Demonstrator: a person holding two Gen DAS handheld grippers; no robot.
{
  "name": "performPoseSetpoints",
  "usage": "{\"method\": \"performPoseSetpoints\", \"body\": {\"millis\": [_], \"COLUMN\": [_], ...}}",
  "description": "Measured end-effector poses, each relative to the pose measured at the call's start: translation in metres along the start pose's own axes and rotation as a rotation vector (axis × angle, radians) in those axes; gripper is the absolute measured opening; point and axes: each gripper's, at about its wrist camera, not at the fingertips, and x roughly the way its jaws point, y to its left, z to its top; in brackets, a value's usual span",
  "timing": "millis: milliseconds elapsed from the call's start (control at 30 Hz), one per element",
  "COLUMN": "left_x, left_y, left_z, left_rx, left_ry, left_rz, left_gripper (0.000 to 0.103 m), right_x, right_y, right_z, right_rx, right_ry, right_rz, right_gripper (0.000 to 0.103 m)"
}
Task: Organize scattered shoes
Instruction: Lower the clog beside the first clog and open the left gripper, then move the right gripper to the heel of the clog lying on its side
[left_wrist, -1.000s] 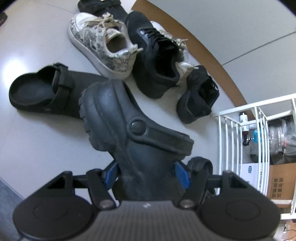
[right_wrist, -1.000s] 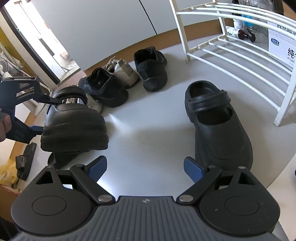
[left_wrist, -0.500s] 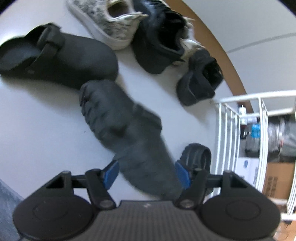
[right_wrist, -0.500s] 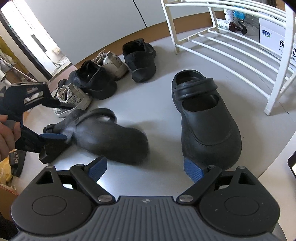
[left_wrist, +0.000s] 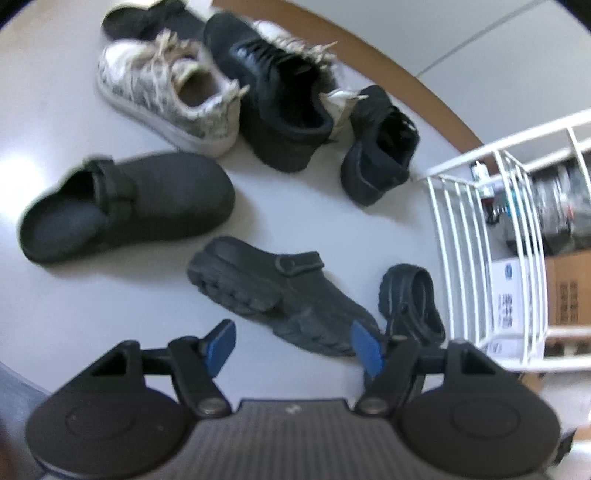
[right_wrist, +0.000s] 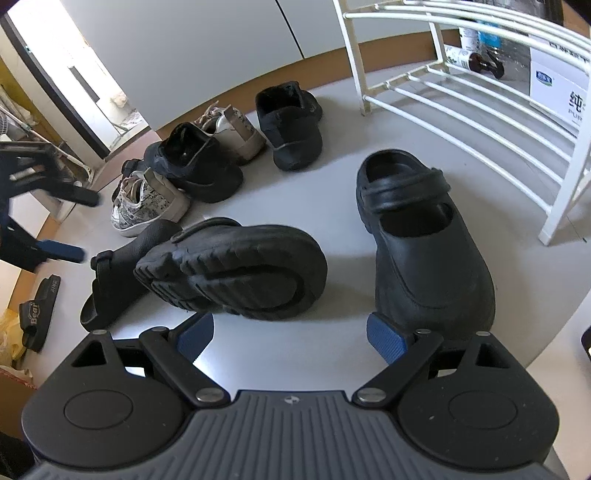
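The left claw (left_wrist: 291, 345) hung open over the floor (left_wrist: 122, 306) with nothing between its blue pads; its jaws had just been widening. Just ahead of its tips a black clog (left_wrist: 280, 295) lay tipped on its side, ridged sole toward the claw, apart from both pads. To the right of that clog, beside the right pad, stood its mate (left_wrist: 413, 299), upright, near the foot of a white wire shoe rack (left_wrist: 480, 236). Further ahead and to the left lay a wide black slip-on with a strap (left_wrist: 125, 206). Beyond it sat a cluster: a patterned white sneaker (left_wrist: 173, 99), a black laced shoe (left_wrist: 280, 99) and a smaller black shoe (left_wrist: 380, 147), close together near the brown skirting.

The right claw (right_wrist: 291, 336) was spread wide and held nothing. The tipped clog (right_wrist: 236, 269) lay just ahead between its pads' lines, sole facing it; the upright clog (right_wrist: 417, 236) stood just beyond the right pad. Far to the left the other claw (right_wrist: 40, 218) showed, blurred. A sandal (right_wrist: 37, 314) lay at the left edge.
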Motion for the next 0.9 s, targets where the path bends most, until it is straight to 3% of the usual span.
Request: {"method": "performPoseSetpoints", "body": {"millis": [267, 500, 600, 900], "left_x": [-0.039, -0.038, -0.032, -0.024], "left_y": [-0.001, 0.007, 0.01, 0.022], "left_z": [0.012, -0.001, -0.001, 0.001], "left_rx": [0.158, 0.263, 0.236, 0.27], "left_ry": [0.024, 0.042, 0.081, 0.137], "left_rz": [0.046, 0.112, 0.073, 0.105], "left_gripper": [0.073, 0.075, 0.075, 0.075], "right_x": [0.005, 0.014, 0.018, 0.032], "right_y": [0.011, 0.023, 0.026, 0.034], "right_z": [0.007, 0.01, 0.012, 0.02], "right_rx": [-0.024, -0.051, -0.055, -0.068], "right_ry": [0.001, 0.021, 0.026, 0.039], "right_rz": [0.002, -0.01, -0.017, -0.029], "right_gripper": [0.093, 0.093, 0.093, 0.093]}}
